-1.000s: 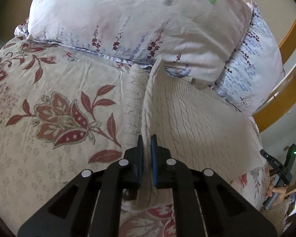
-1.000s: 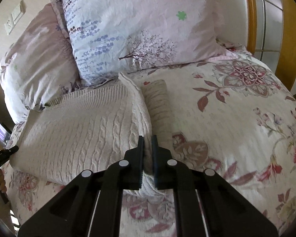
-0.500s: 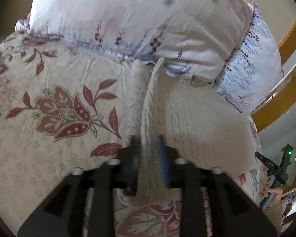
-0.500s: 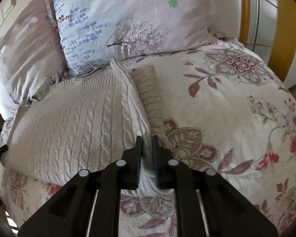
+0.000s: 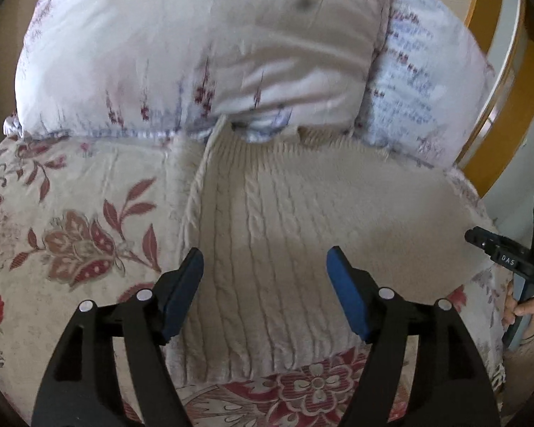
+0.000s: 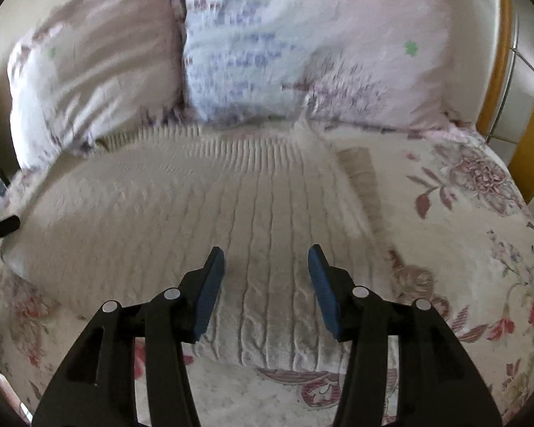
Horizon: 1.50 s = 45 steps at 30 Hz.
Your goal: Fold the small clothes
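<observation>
Knit sweater [image 5: 267, 235] flat, edges free.

The sweater [image 5: 284, 235] is cream cable-knit, ribbed and matt. The bedspread [image 5: 71, 213] is soft flower-printed cloth, the pillows [image 5: 195, 53] smooth, slightly shiny fabric. The tongs [image 5: 265, 267] are matt black plastic with blue pads [image 5: 345, 291] and bright metal rivets. The bedframe [image 5: 509, 106] is glossy wood.

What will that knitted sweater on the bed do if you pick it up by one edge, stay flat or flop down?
Probably flop. The cream cable-knit sweater is soft cloth that already lies folded over itself on the flowery bedspread, so it would likely sag and unfold. The chunky knit looks thick, so perhaps a bit heavy for its size. Its bumpy ribs likely make it grippy, not slippery.
</observation>
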{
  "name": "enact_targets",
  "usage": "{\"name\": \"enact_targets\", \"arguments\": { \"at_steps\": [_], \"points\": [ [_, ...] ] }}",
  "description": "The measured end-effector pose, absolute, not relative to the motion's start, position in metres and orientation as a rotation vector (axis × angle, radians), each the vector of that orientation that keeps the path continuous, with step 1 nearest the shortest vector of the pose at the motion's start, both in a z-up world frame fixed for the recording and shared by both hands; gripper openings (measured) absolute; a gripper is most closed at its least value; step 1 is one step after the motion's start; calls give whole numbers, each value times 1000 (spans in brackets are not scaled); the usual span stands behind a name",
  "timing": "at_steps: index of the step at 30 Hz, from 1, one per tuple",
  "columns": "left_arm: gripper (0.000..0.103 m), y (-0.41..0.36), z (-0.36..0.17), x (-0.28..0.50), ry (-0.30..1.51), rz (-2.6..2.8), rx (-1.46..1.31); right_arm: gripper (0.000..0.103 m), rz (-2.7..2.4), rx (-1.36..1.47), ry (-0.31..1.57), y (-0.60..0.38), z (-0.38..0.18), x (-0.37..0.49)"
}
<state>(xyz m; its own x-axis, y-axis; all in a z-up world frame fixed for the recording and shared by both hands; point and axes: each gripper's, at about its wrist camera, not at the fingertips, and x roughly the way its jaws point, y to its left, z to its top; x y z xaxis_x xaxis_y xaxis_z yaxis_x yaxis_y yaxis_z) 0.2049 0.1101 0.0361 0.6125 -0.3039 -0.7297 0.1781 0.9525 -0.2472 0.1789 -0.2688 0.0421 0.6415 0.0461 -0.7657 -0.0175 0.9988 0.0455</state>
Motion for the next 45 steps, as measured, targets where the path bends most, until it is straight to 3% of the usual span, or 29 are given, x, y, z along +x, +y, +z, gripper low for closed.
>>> {"name": "enact_targets", "arguments": {
  "at_steps": [8, 20, 38, 43, 45],
  "points": [
    [71, 99, 21, 193, 881, -270, -81, 61, 46, -21, 931, -266, 29, 172],
    [79, 175, 36, 229, 875, -230, -516, 62, 134, -3, 880, -221, 52, 202],
    [79, 168, 11, 262, 966, -261, -643, 67, 148, -75, 893, -182, 32, 229],
    [51, 168, 7, 266, 987, -253, -699, 68, 151, -77, 885, -181, 31, 229],
    [48, 171, 5, 265, 988, -250, -733, 68, 153, -79, 883, -181, 31, 229]
  ]
}}
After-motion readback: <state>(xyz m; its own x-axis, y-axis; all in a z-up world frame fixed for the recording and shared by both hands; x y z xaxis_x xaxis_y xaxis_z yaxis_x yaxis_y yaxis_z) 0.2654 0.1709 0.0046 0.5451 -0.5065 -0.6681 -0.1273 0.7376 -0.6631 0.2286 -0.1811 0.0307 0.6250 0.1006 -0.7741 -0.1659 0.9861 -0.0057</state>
